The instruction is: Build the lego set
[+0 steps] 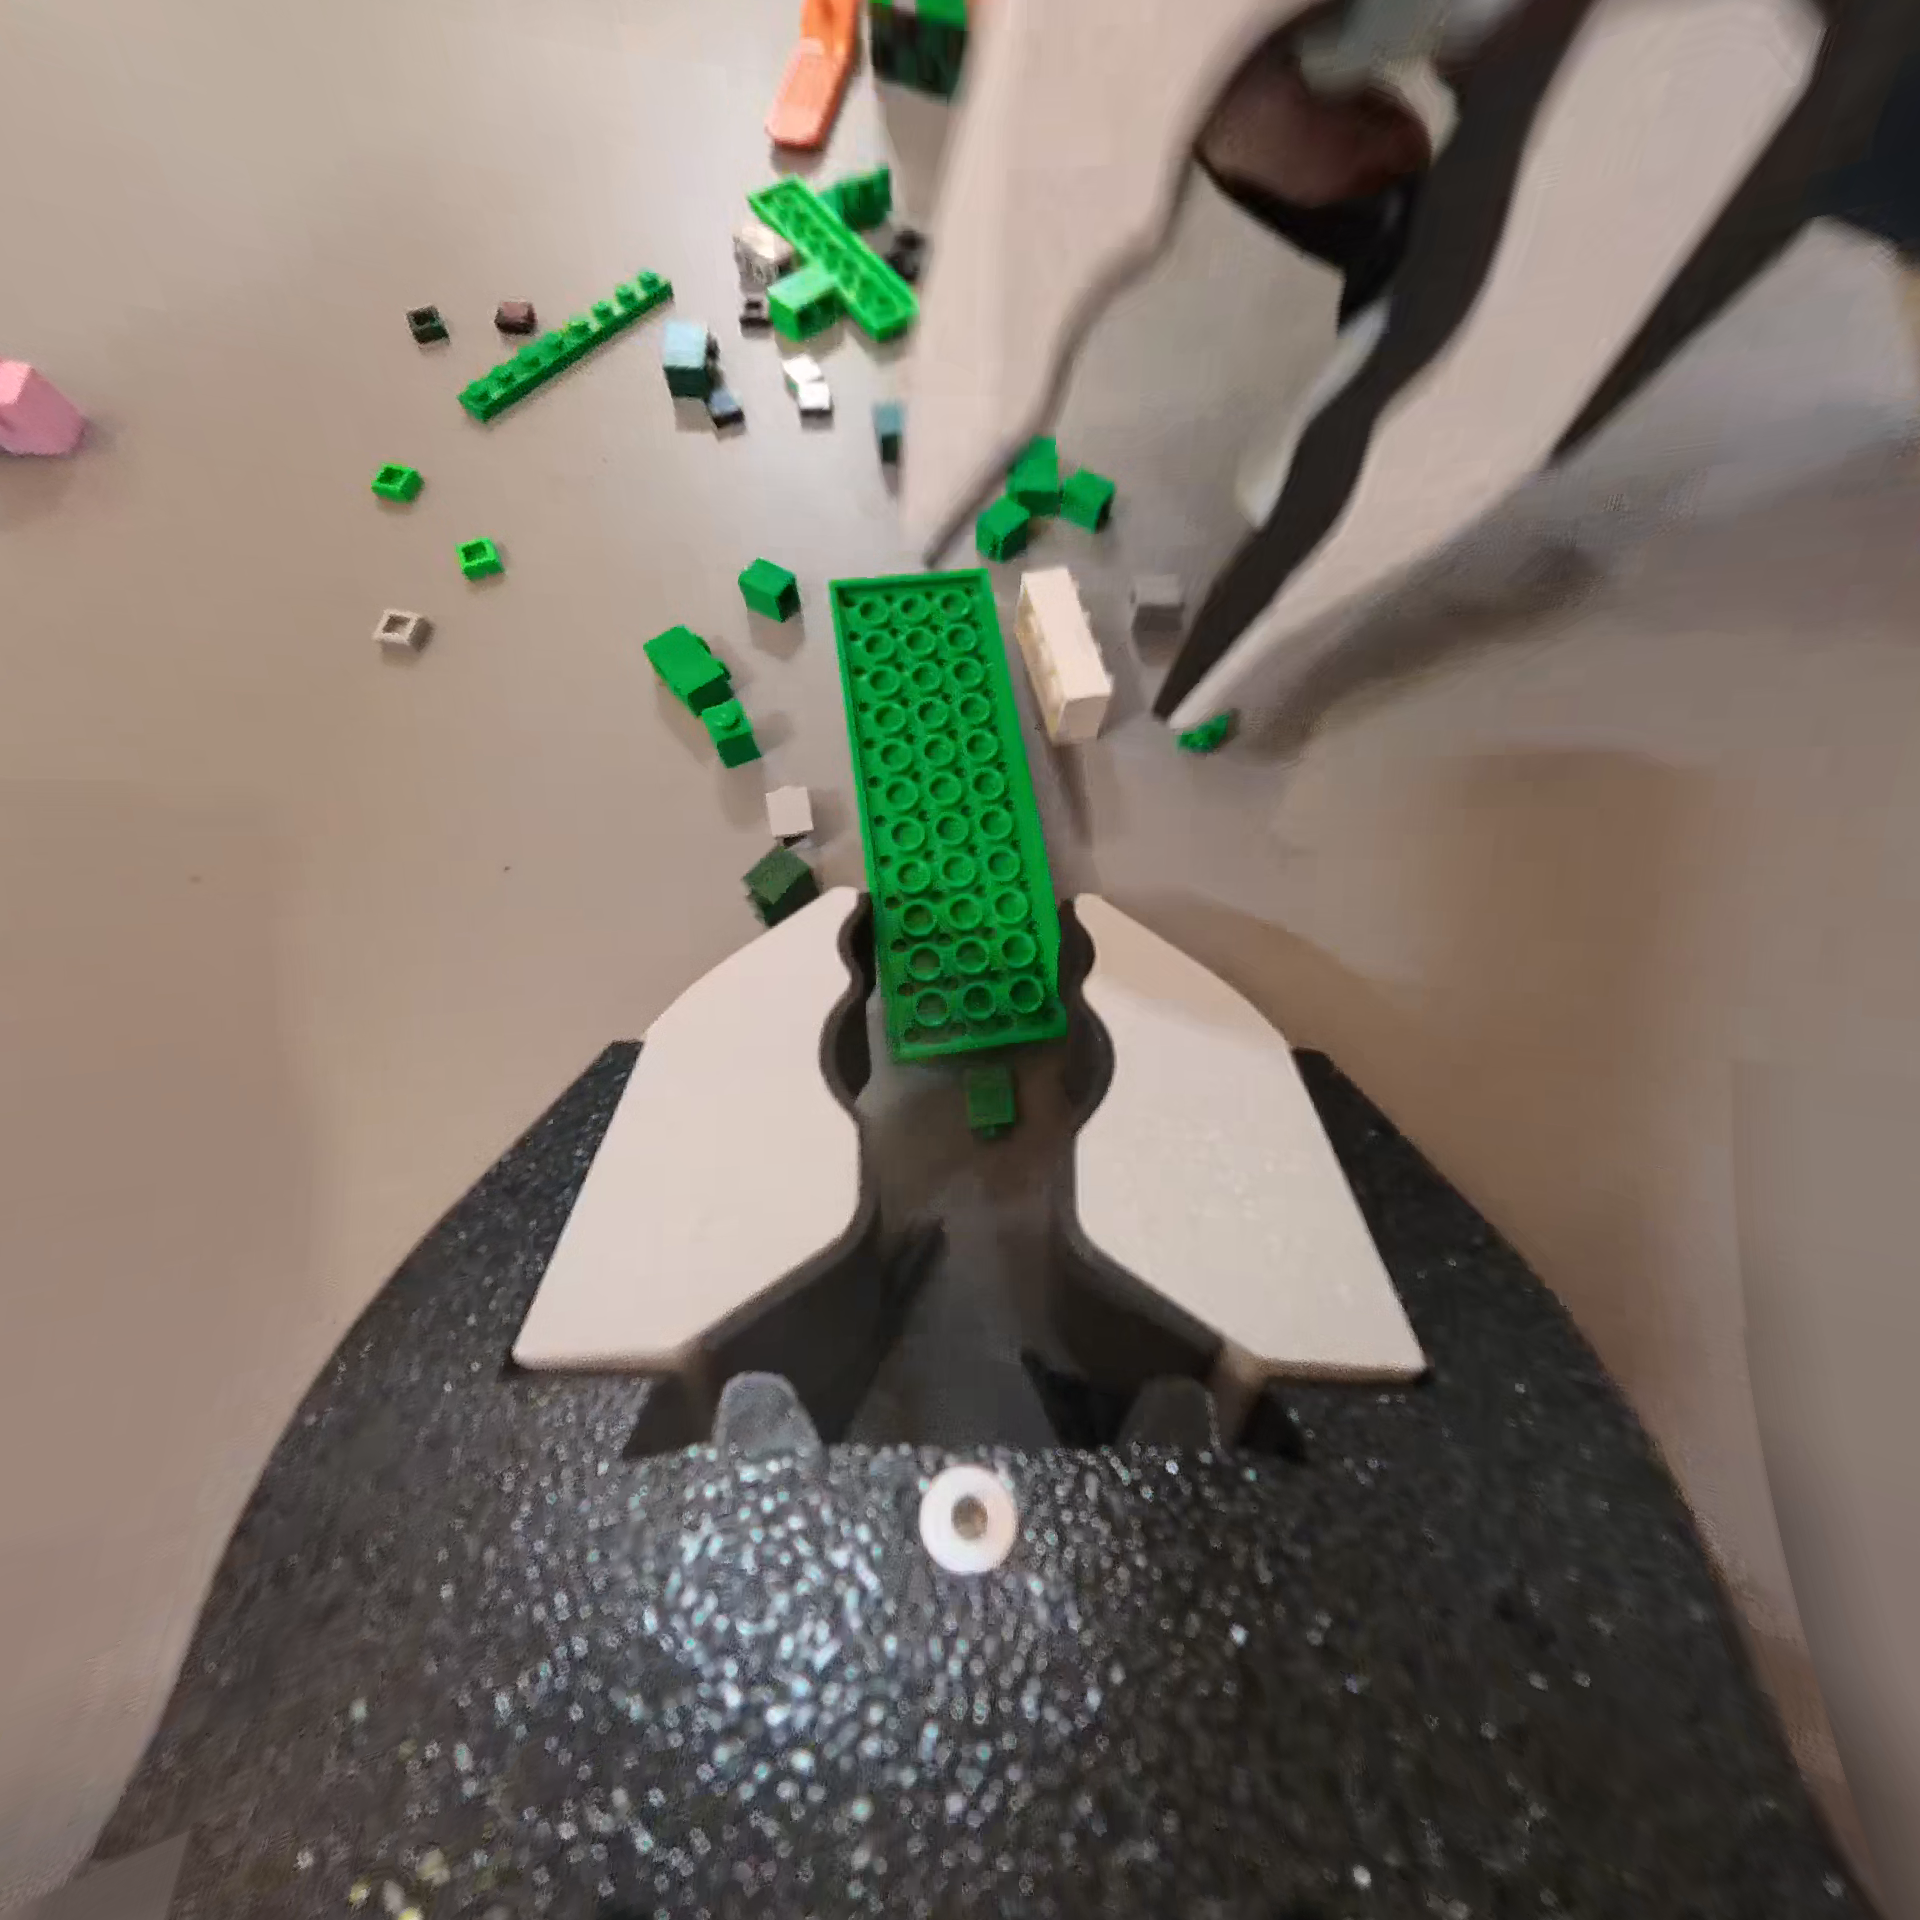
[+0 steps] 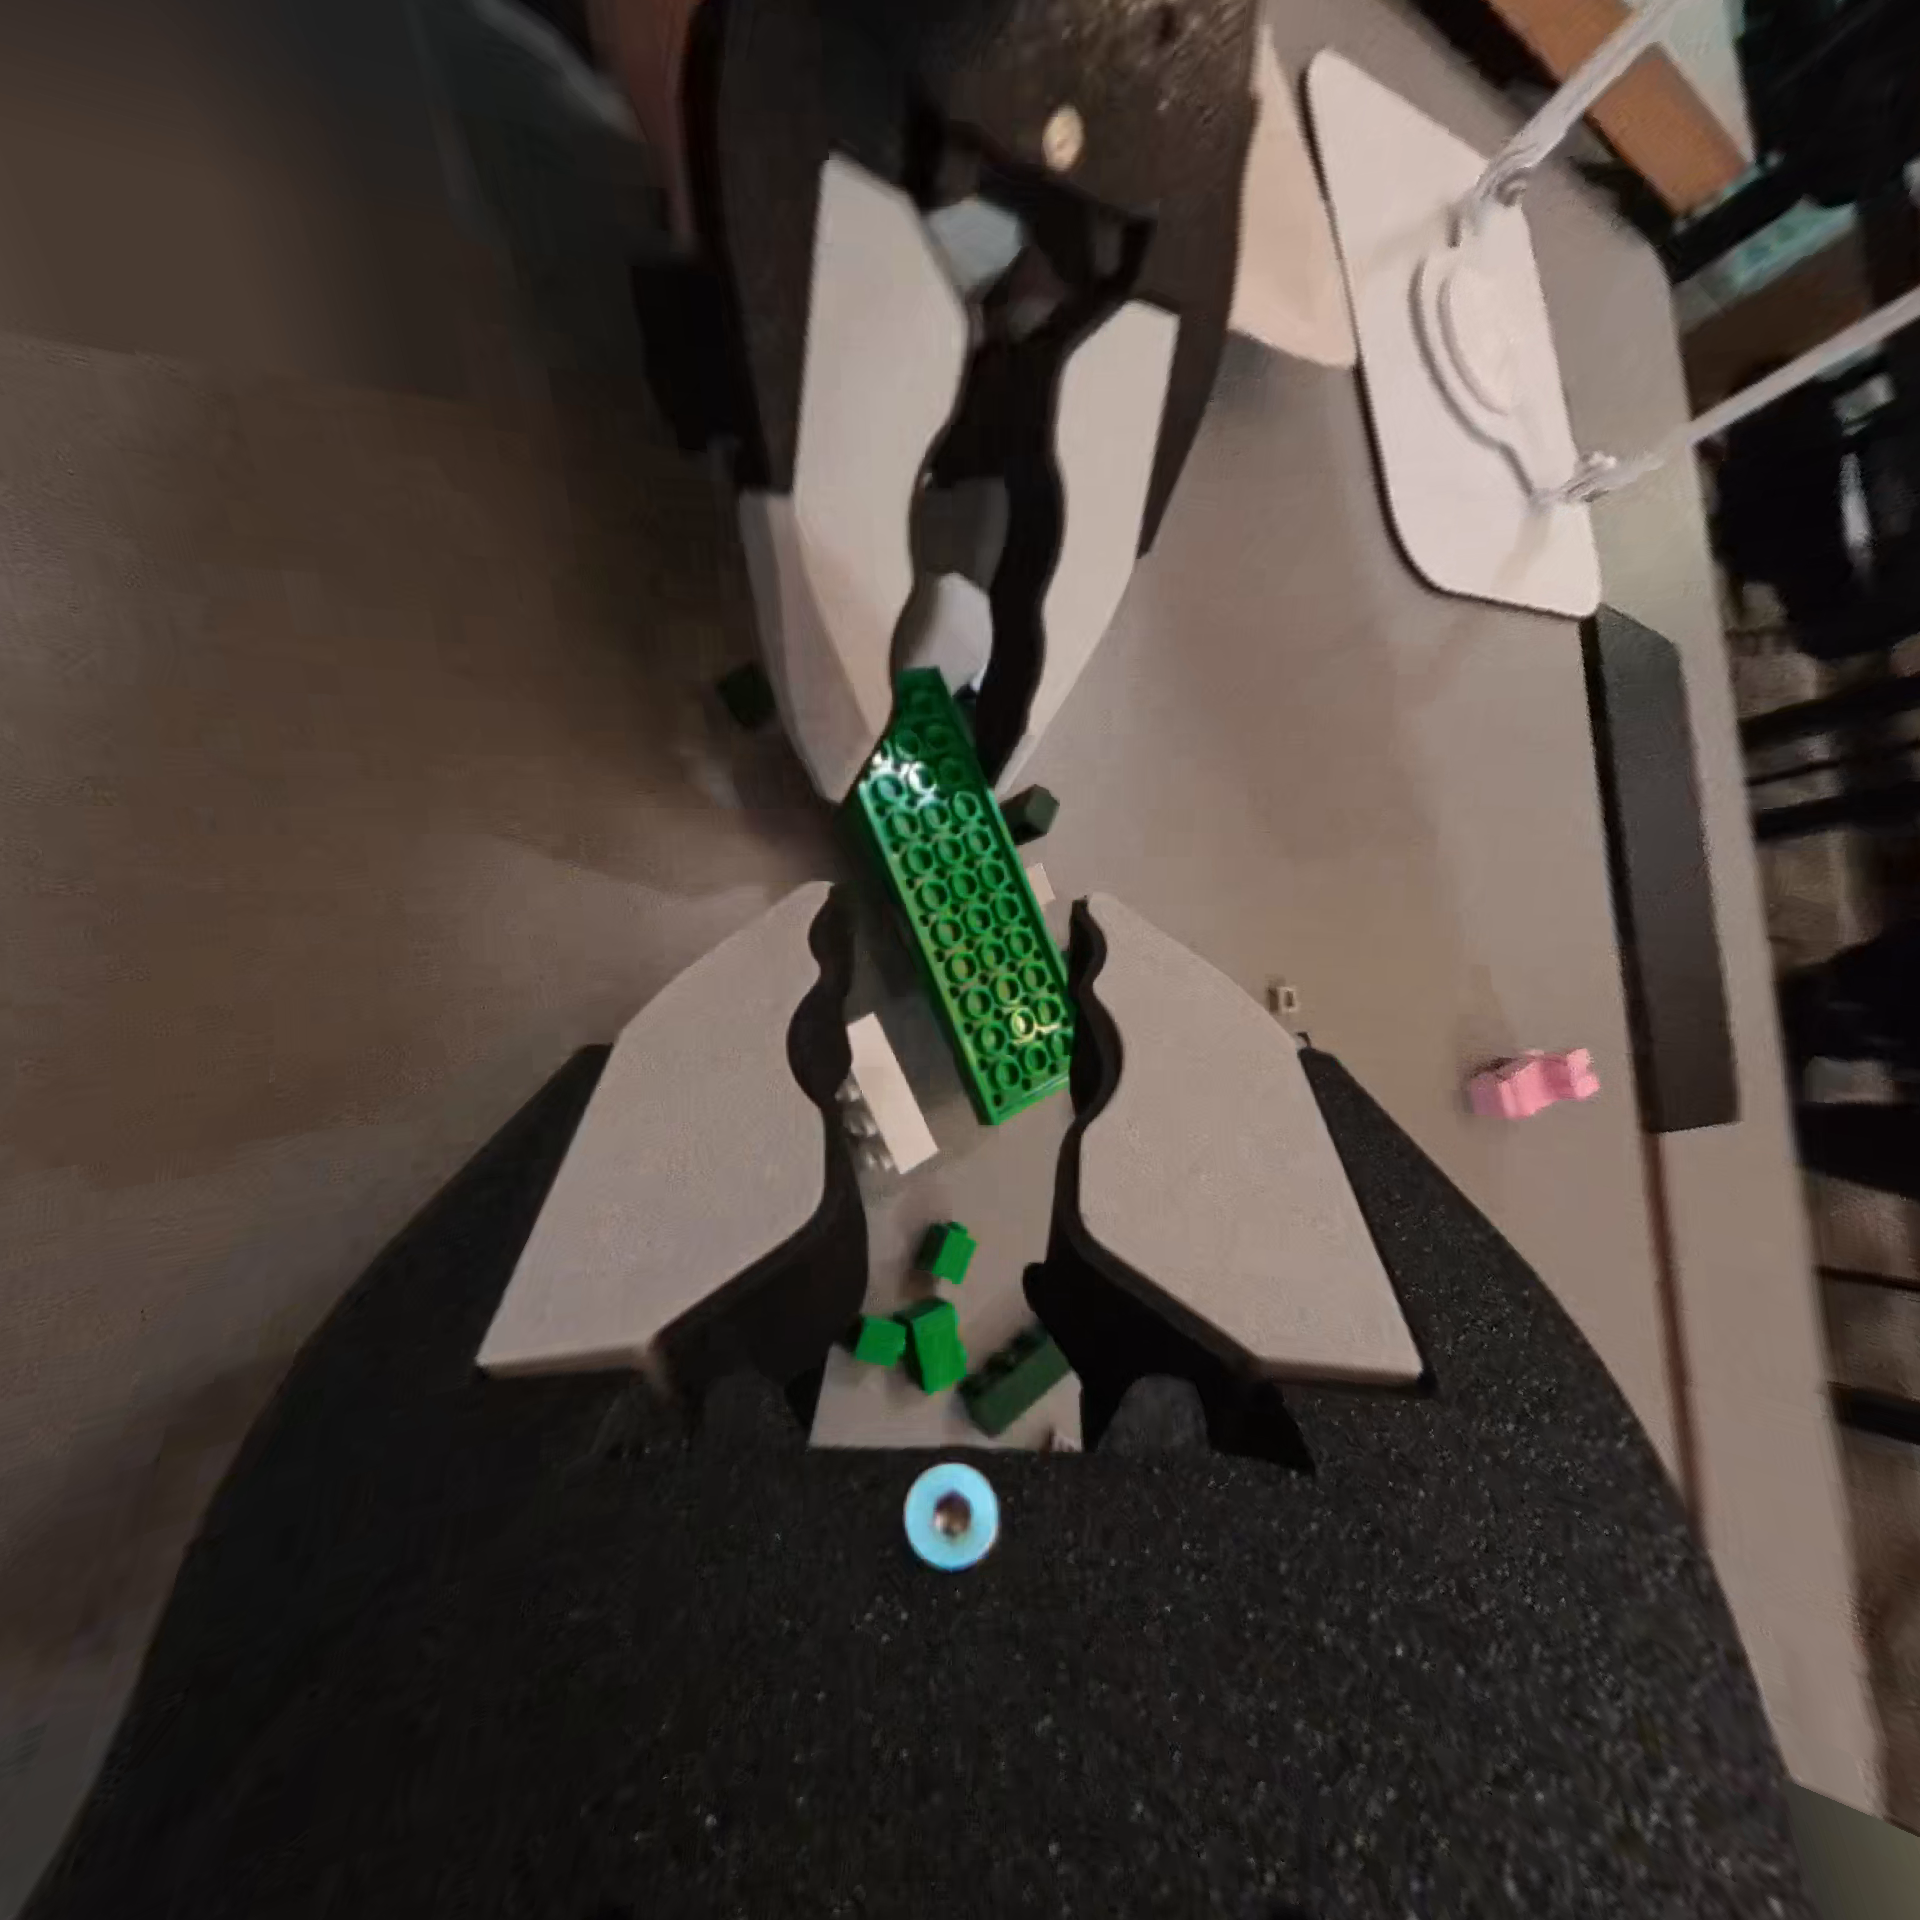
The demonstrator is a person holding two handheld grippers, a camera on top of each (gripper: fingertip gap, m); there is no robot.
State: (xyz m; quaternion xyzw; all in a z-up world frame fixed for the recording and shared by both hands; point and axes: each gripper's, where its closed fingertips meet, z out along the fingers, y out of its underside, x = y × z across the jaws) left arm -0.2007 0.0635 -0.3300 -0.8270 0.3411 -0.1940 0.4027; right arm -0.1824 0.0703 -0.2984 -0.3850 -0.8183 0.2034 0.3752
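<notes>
Slippage threatens the green plate (image 1: 951,821), pinched underside-up at its near end by the left gripper (image 1: 961,914), if the spread right gripper (image 2: 951,914) beside it knocks it.

A plain grey-beige tabletop (image 1: 260,935) under soft indoor light, with a cluttered, dim room past its far edge.

In the right wrist view the tabletop's smooth matte surface runs to an edge on the right, where a flat white rounded pad (image 2: 1455,343) lies with white cables (image 2: 1558,135) crossing it. A dark, flat, bar-shaped object (image 2: 1662,883) rests along that edge. Beyond it the room is blurred: dark shelving or equipment (image 2: 1829,727) and a brown, box-like shape (image 2: 1642,114) near the top corner.
</notes>
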